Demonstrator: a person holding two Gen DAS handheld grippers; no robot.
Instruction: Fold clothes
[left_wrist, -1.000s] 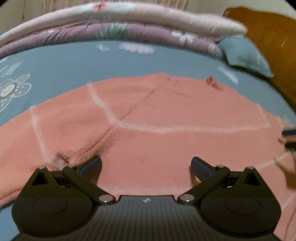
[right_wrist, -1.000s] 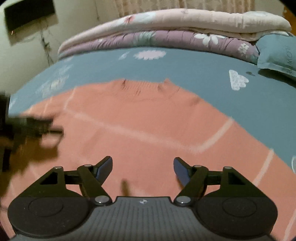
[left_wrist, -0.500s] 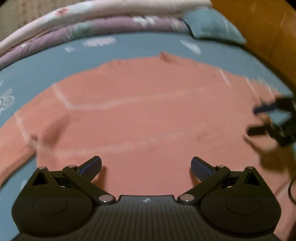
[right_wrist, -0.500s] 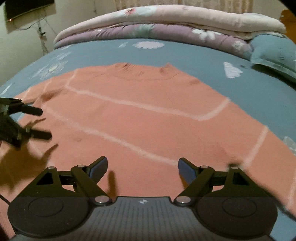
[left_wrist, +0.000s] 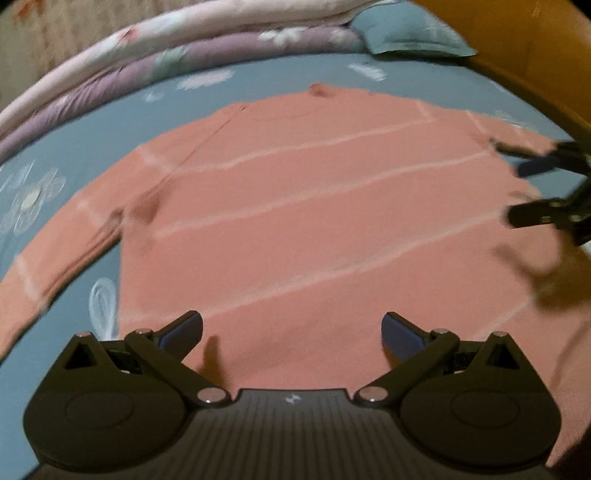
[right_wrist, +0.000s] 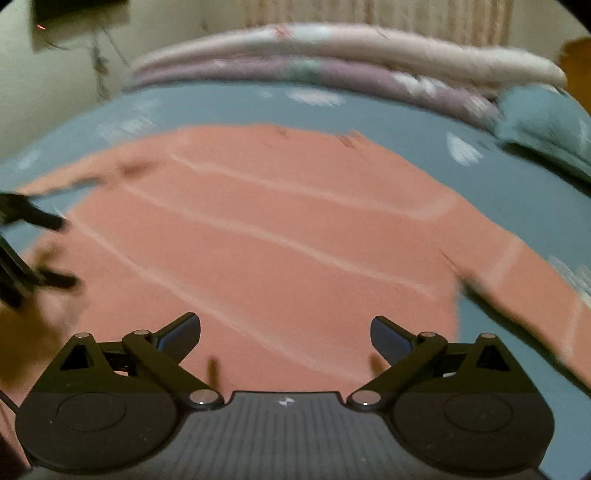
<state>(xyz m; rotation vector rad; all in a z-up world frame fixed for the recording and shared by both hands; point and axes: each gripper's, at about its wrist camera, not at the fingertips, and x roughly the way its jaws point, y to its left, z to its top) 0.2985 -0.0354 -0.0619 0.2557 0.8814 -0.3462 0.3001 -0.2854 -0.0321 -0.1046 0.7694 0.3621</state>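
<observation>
A blue floral bedsheet (left_wrist: 110, 122) fills both views, folded quilts (right_wrist: 332, 55) across the top. A salmon striped sweater (left_wrist: 314, 221) lies spread flat at centre frame, its sleeves out to the lower left and right edges. The left gripper (left_wrist: 291, 332) and right gripper (right_wrist: 286, 334) hover over its hem at bottom centre, both spread wide and holding nothing. A pinch here might catch only the top layer, or the sheet, skewing a fold.

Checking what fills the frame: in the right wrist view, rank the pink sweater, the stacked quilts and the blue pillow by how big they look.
1. pink sweater, largest
2. stacked quilts
3. blue pillow, smallest, partly cut off
The sweater lies nearest the camera, which inflates it.
</observation>
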